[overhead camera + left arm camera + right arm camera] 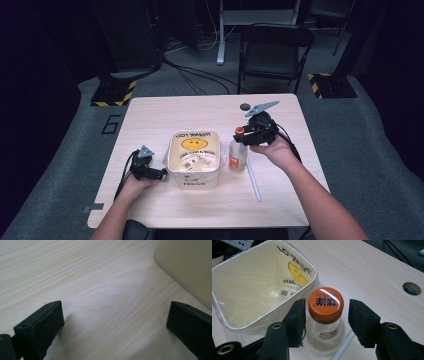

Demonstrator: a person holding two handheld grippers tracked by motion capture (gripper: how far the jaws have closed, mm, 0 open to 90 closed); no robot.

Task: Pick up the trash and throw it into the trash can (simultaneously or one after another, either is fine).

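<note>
A clear glass bottle [237, 156] with an orange cap [326, 303] stands upright just right of a cream bin [192, 181] lined with a smiley-face plastic bag. My right gripper [327, 309] comes down over the bottle with one jaw on either side of the cap. The left pad is close against the cap, and a gap shows at the right pad. In the high view the right gripper [245, 135] sits at the bottle's top. My left gripper [161, 174] rests low on the table by the bin's left wall [190, 267], its jaws wide apart with bare wood between them [116, 312].
A white tube [253, 180] lies on the table right of the bottle and runs toward the front edge. A round cable hole [245, 106] sits near the table's far edge. A folding chair [275, 50] stands beyond the table.
</note>
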